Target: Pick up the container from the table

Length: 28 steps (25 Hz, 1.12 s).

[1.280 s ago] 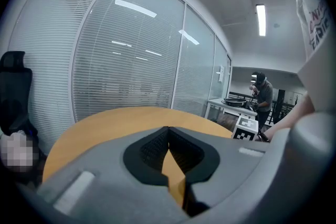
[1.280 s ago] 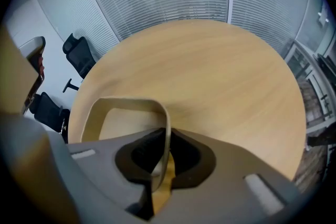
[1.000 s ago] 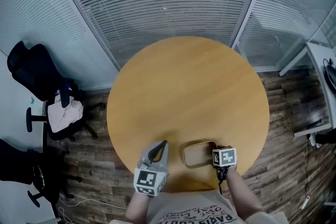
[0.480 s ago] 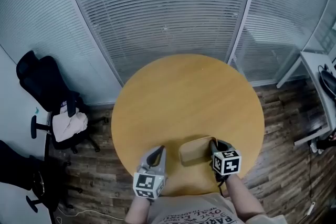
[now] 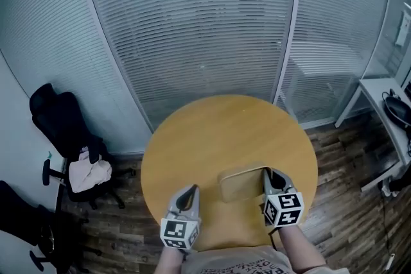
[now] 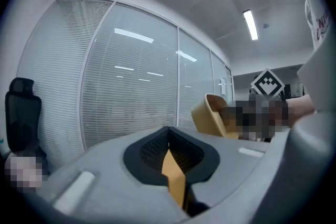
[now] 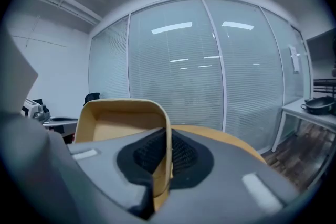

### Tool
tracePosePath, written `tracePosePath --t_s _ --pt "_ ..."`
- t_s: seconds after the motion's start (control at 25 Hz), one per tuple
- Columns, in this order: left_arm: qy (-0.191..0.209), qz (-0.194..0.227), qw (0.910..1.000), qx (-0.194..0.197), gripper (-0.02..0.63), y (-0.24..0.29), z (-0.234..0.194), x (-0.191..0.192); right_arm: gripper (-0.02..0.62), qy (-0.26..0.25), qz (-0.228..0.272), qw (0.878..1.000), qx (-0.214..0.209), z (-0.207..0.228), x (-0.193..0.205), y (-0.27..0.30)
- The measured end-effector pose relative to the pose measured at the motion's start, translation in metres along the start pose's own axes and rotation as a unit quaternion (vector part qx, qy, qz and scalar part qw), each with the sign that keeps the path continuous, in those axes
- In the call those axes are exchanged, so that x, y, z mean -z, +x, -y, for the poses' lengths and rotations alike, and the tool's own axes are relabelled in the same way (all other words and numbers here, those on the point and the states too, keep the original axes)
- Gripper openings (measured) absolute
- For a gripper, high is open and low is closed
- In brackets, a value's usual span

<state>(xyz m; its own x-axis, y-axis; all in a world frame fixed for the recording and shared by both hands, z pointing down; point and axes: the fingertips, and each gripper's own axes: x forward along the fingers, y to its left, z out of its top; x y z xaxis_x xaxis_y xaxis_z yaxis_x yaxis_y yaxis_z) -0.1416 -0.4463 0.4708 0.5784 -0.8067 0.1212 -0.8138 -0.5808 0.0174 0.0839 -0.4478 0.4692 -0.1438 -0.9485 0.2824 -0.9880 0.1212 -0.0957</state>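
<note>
The container (image 5: 243, 183) is a tan, shallow, rounded-rectangle tray. My right gripper (image 5: 272, 179) is shut on its right rim and holds it above the near part of the round wooden table (image 5: 212, 138). In the right gripper view the thin rim of the container (image 7: 118, 120) is pinched between the dark pads of the right gripper (image 7: 167, 153), with its open side turned left. My left gripper (image 5: 188, 197) hangs over the table's near left edge, jaws together and nothing held. In the left gripper view the left gripper (image 6: 170, 157) shows closed pads, and the container (image 6: 212, 115) is raised to the right.
A glass partition with blinds (image 5: 205, 22) curves behind the table. A black office chair (image 5: 61, 128) with a white cloth on it stands at the left. A white desk (image 5: 385, 112) with a dark pan is at the right. The floor (image 5: 347, 221) is dark wood.
My right gripper has risen with the container, lifting it off the table and tipping it. The left gripper has also come up a little, still shut and with nothing in it.
</note>
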Motion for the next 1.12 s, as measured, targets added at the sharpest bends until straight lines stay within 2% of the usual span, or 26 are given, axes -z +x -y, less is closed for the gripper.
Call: tracePosePath --t_s 0.28,0.4,0.64,1.12 --pt "0.008 0.031 0.9995 0.001 0.008 0.003 0.009 -0.033 0.006 0.006 0.083 0.997 0.007 0.003 -0.039 -0.02" --pt "0.01 0.036 0.9993 -0.002 0.008 0.003 0.007 -0.042 0.006 0.003 0.099 0.995 0.01 0.003 -0.045 -0.023" --pt "0.012 0.05 0.9987 0.001 0.008 0.003 0.008 -0.054 0.006 -0.006 0.097 0.995 0.01 0.001 -0.045 -0.025" --pt "0.008 0.042 0.9991 0.003 0.008 0.004 0.006 -0.047 0.006 0.003 0.071 0.997 0.013 -0.001 -0.022 -0.019"
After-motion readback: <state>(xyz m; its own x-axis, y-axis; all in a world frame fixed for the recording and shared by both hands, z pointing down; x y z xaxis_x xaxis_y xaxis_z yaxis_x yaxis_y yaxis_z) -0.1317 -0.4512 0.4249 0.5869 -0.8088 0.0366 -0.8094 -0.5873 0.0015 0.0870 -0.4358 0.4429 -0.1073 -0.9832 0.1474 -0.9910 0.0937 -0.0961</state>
